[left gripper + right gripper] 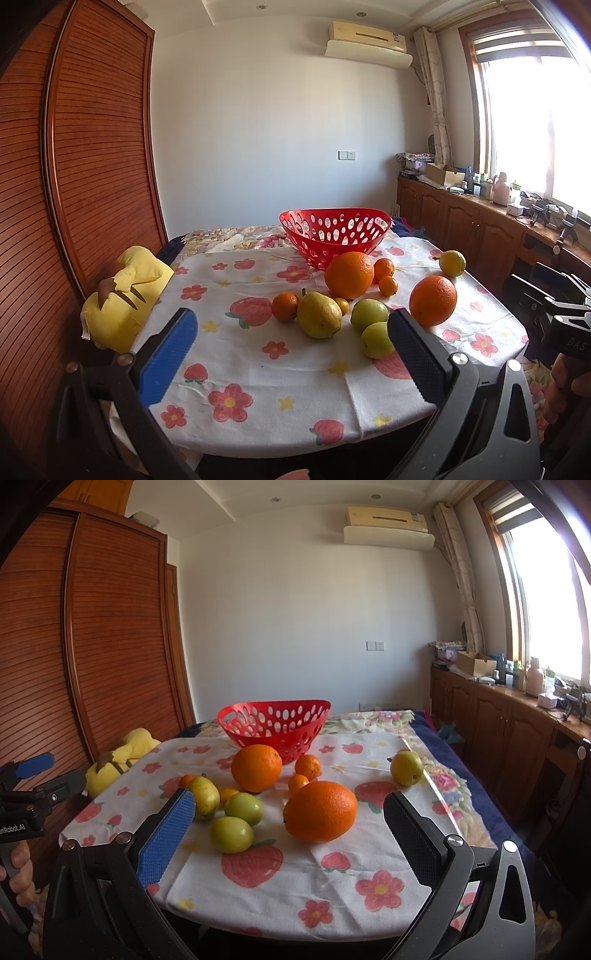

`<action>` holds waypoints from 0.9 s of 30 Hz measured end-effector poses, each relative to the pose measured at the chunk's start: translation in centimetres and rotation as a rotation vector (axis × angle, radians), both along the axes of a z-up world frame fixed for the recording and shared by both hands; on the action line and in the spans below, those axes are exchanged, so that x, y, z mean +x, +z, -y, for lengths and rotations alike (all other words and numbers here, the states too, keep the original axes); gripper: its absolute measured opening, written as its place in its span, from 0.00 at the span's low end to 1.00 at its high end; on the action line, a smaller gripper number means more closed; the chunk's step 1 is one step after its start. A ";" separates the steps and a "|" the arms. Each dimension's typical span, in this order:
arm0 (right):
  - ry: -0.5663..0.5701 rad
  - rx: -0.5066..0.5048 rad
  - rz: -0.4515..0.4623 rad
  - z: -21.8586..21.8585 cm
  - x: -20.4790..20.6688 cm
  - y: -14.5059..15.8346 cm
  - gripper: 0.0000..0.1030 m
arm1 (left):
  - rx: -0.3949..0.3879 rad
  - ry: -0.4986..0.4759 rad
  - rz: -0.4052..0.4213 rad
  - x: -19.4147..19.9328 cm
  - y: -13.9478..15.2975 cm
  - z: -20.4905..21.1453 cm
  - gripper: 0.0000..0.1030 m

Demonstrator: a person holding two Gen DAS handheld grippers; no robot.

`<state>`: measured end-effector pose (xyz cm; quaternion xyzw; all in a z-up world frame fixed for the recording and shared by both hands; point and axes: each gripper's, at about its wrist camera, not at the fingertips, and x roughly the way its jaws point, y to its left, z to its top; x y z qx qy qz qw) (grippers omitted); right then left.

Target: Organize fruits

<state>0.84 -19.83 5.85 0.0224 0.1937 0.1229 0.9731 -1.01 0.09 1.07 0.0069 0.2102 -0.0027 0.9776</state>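
Observation:
A red perforated basket [334,230] [275,720] stands empty at the back of the flowered cloth. In front of it lie two big oranges [349,275] [320,811], several small tangerines [284,306], a yellow pear [318,314] [204,795], two green fruits [369,314] [232,834] and a yellow fruit [453,263] [406,768] off to the right. My left gripper [293,328] is open, short of the pear. My right gripper [290,808] is open with nothing in it, and the near orange shows between its fingers.
A yellow plush toy [123,299] [118,760] leans at the table's left edge by the wooden wardrobe [96,147]. A cluttered wooden cabinet [509,716] runs under the window on the right. The cloth's front edge [295,919] is close below the grippers.

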 end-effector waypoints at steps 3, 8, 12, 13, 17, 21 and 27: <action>-0.001 0.000 0.000 0.0 0.0 0.0 1.00 | 0.000 -0.002 0.000 0.0 0.1 0.0 1.00; 0.000 0.000 0.000 0.0 0.0 0.0 1.00 | 0.000 -0.001 0.000 0.0 0.1 0.0 1.00; 0.000 -0.001 0.001 0.0 0.0 -0.1 1.00 | 0.001 -0.001 0.001 0.0 0.1 0.0 1.00; 0.000 -0.001 0.001 0.0 0.0 -0.1 1.00 | 0.001 -0.001 0.001 0.0 0.1 0.0 1.00; 0.000 0.000 0.000 0.0 0.0 0.0 1.00 | 0.002 -0.001 0.000 0.0 0.1 0.1 1.00; 0.000 0.000 0.000 0.0 0.0 0.0 1.00 | 0.001 -0.001 0.001 -0.1 0.0 0.1 1.00; -0.002 -0.002 -0.009 0.0 -0.1 -0.1 1.00 | 0.004 -0.005 -0.011 -0.1 -0.3 0.4 1.00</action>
